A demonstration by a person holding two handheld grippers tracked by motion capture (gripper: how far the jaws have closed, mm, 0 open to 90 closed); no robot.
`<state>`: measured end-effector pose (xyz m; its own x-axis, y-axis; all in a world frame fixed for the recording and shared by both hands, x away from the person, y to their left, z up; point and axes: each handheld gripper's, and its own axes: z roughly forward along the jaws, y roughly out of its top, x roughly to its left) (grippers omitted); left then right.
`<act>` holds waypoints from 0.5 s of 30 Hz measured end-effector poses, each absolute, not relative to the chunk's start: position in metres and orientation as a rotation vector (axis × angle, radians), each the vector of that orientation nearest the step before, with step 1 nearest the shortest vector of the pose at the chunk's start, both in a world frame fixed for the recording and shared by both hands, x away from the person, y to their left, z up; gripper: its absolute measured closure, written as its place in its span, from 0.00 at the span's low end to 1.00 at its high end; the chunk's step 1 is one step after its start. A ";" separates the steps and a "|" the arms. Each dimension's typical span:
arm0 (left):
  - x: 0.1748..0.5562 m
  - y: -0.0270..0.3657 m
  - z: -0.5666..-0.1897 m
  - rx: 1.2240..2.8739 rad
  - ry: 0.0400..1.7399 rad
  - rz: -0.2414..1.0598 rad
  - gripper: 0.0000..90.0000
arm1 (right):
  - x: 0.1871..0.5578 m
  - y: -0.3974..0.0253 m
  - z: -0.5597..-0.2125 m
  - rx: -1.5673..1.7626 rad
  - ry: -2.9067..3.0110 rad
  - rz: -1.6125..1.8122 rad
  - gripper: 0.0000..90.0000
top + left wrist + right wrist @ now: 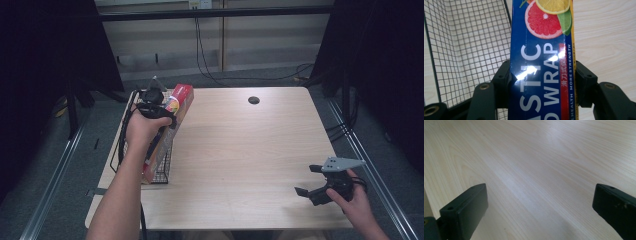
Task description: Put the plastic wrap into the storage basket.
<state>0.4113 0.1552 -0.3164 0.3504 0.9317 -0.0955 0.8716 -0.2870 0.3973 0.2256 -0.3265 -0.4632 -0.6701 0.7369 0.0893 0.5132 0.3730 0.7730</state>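
Observation:
A long plastic wrap box [181, 97], blue with citrus pictures and a red end, lies slanted over the rim of a black wire basket [163, 169] at the table's left edge. My left gripper [152, 104] is shut on it. In the left gripper view the jaws of the left gripper [544, 75] clamp both long sides of the box [541, 50], with the basket's mesh [469, 37] to its left. Near the front right corner, my right gripper [306, 180] is open and holds nothing. The right gripper view has its jaws [539, 202] spread wide over bare wood.
The light wooden table [240, 150] has a small round cable hole [253, 100] near its far edge. Dark curtains and metal rails flank the table on both sides. Cables run along the floor behind it.

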 end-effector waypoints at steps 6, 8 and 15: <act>0.412 0.165 -0.319 2.214 1.630 0.234 0.48 | 0.226 -0.326 -0.463 1.109 2.363 1.182 0.00; 0.412 0.168 -0.320 2.197 1.646 0.236 0.48 | 0.226 -0.326 -0.463 1.107 2.367 1.180 0.00; 0.412 0.178 -0.323 2.169 1.696 0.251 0.48 | 0.226 -0.326 -0.464 1.112 2.370 1.180 0.00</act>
<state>0.4118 0.1783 -0.3229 0.2581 0.9621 -0.0885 0.8951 -0.2037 0.3965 0.2257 -0.3255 -0.4637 -0.6695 0.7371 0.0925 0.5181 0.3741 0.7692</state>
